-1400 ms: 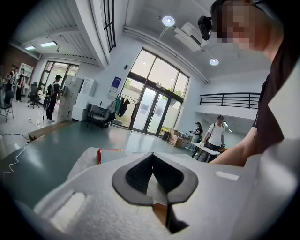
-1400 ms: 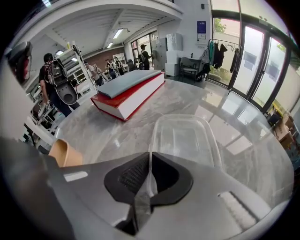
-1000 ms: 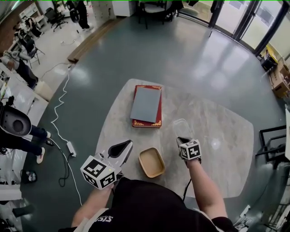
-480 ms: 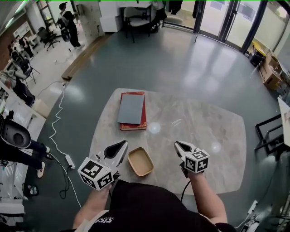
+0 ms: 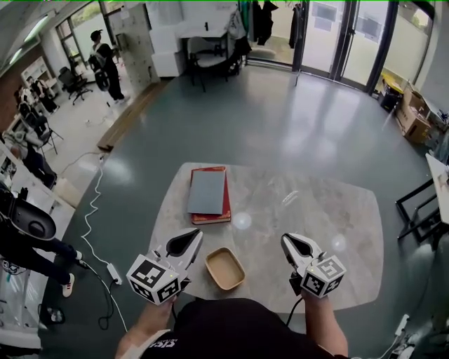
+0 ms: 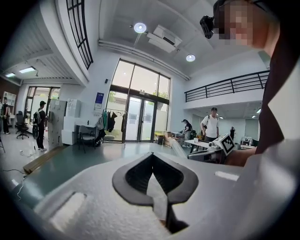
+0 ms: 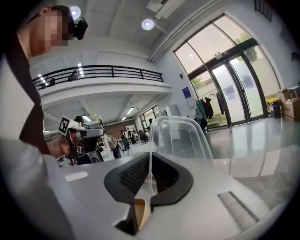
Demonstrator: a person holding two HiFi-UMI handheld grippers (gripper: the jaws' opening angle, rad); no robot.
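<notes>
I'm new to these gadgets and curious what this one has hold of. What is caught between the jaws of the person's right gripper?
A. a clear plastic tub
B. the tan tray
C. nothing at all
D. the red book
A: in the right gripper view, the right gripper has its jaws pinched on the rim of the clear plastic tub, while the red book and the tan tray lie on the table.

This is looking like a large open office or lab hall. Daylight is coming through tall glass doors [image 6: 140, 119], and a railed mezzanine [image 6: 229, 86] is running along the upper wall. People [image 5: 104, 56] are standing near office chairs [image 5: 74, 80] on a polished grey-green floor [image 5: 280, 133]. Coats [image 5: 263, 21] are hanging on a rack, and cardboard boxes [image 5: 410, 116] are sitting by the entrance.
</notes>
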